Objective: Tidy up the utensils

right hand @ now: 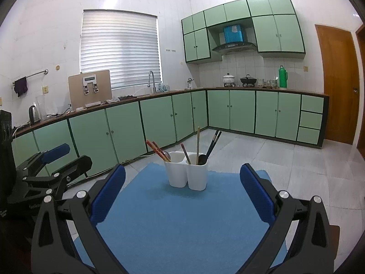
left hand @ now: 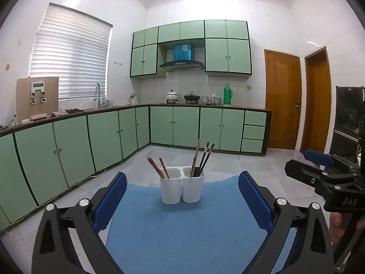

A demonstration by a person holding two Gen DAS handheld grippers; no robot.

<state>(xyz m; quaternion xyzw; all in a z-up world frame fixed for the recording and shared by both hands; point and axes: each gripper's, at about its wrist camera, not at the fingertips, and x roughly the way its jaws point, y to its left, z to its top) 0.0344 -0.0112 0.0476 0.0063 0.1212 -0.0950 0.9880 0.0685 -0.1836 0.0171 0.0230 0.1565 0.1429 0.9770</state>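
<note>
Both claws wide open, empty: left gripper (left hand: 182,196) and right gripper (right hand: 182,191) held above the near part of the blue mat (left hand: 182,228), pads well apart, nothing between them. White holder (left hand: 181,187) with two cups standing upright at the far end of the mat, close to its far edge. Red chopsticks (left hand: 157,167) leaning left in the left cup; a wooden stick (left hand: 196,157) and dark chopsticks (left hand: 206,158) leaning in the right cup; a dark spoon (right hand: 201,158) visible there only from the right wrist view. Mixed sorting probably not finished. Main risk, as a judgement: a light, tall holder, easy to tip or push off the far edge if a pad hits a cup rim or drags a leaning stick sideways. Also possible: pinching two thin sticks at once, or a stick slipping and rolling from the mat to the floor. Crossed dark sticks likely to catch each other on lifting. Plenty of open mat in front of the holder for approach; little room behind it. Right gripper near the left one on its right side, so some danger of collision when both reach for the same cup.
</note>
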